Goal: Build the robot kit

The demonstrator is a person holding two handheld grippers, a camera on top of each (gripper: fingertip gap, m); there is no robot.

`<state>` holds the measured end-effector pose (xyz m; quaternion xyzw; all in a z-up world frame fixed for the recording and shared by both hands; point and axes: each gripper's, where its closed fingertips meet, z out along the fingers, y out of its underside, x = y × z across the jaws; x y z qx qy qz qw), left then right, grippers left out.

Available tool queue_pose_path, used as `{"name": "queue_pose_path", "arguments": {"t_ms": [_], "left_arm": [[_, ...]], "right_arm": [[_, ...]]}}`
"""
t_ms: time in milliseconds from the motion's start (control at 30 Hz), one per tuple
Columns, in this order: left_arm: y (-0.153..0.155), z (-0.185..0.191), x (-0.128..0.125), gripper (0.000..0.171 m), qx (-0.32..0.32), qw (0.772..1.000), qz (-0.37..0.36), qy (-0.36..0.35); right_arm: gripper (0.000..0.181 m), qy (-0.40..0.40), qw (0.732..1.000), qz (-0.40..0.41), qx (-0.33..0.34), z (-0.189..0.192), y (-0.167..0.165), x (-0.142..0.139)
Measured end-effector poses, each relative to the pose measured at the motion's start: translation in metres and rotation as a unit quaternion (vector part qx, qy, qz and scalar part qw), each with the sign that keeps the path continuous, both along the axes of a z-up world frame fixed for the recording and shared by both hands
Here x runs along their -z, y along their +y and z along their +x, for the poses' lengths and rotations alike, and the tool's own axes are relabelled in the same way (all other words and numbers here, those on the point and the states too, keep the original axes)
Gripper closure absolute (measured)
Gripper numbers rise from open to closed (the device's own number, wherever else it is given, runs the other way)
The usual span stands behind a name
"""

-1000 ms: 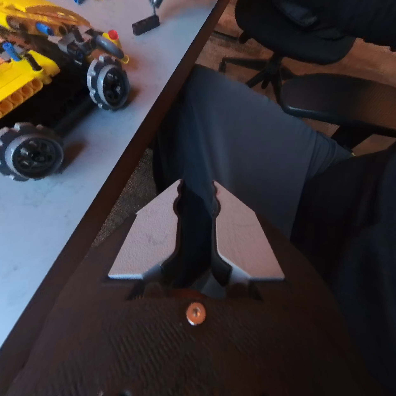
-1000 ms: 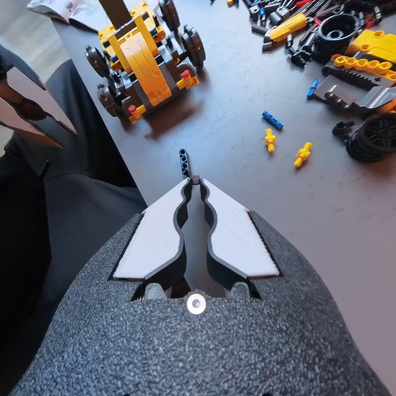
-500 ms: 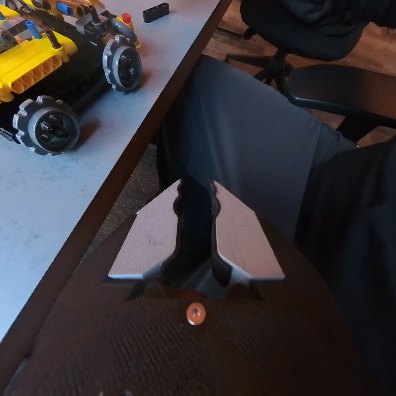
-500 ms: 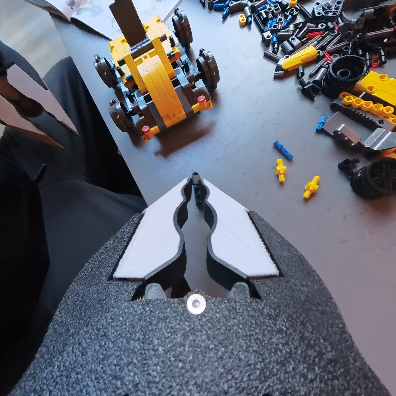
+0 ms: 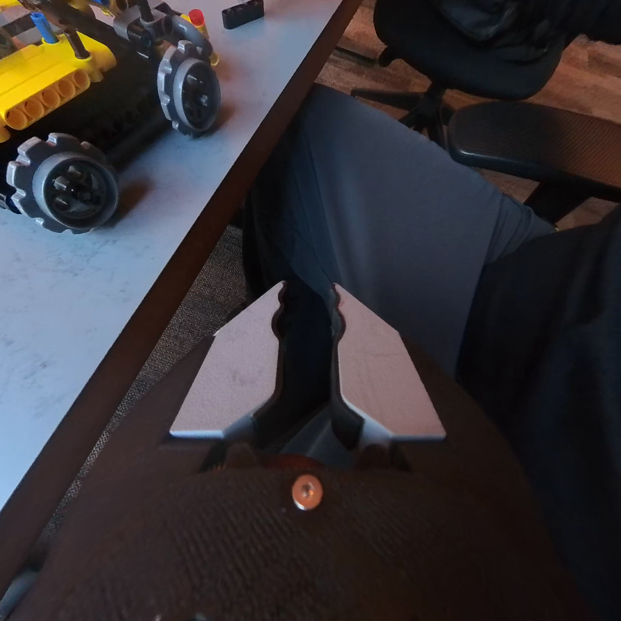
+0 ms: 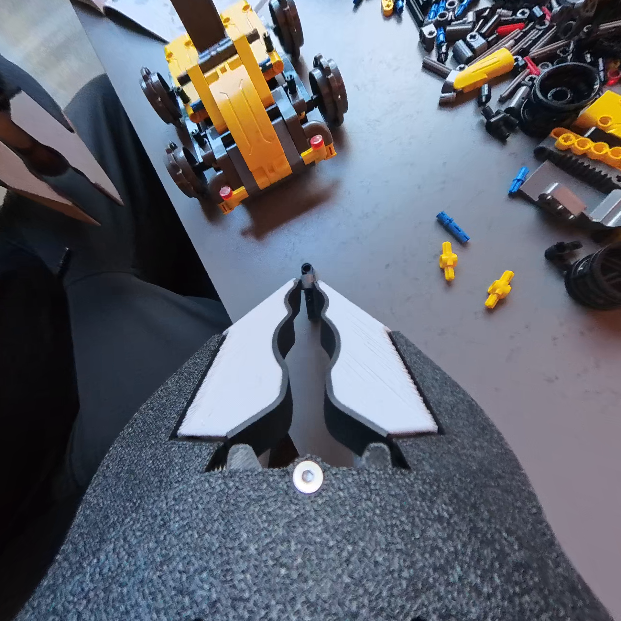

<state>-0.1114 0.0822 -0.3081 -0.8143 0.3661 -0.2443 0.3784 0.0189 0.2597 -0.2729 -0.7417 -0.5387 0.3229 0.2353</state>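
Observation:
My right gripper [image 6: 307,282] is shut on a small dark grey connector piece [image 6: 306,274] that pokes out past its tips. It hangs above the grey table [image 6: 369,336] near the front edge. A short black beam with holes [image 6: 312,309] lies on the table under the jaws; it also shows in the left wrist view [image 5: 242,15]. A yellow and black wheeled toy vehicle [image 6: 248,134] stands beyond it, also seen in the left wrist view [image 5: 67,84]. My left gripper [image 5: 309,292] is open and empty, off the table above a person's grey trouser leg [image 5: 386,201].
Loose building parts [image 6: 537,67] are heaped at the back right. Two yellow pins [image 6: 448,260], a blue pin [image 6: 452,231], a grey toothed scoop [image 6: 571,195] and a black tyre [image 6: 598,279] lie to the right. A black office chair [image 5: 470,50] stands past the table's dark edge [image 5: 201,235]. Across from one pair of fingers to the other is roughly 25 cm. The grey toothed scoop [image 6: 571,195] is closer to my right gripper, around 15 cm from its tips; the left tips are 35 cm off.
My right gripper has drawn back and up with the small piece; the black beam, first ahead of the tips, now shows between the fingers. The left gripper has only drifted slightly.

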Motion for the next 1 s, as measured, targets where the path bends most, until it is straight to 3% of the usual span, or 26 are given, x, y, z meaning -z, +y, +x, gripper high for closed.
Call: {"name": "queue_pose_path", "arguments": {"t_ms": [1000], "left_arm": [[-0.0003,0.0006,0.005,0.151,0.008,1.0,-0.014,-0.004]], "right_arm": [[0.175,-0.114,0.99,0.074,-0.024,-0.0009,0.0,0.0064]]}}
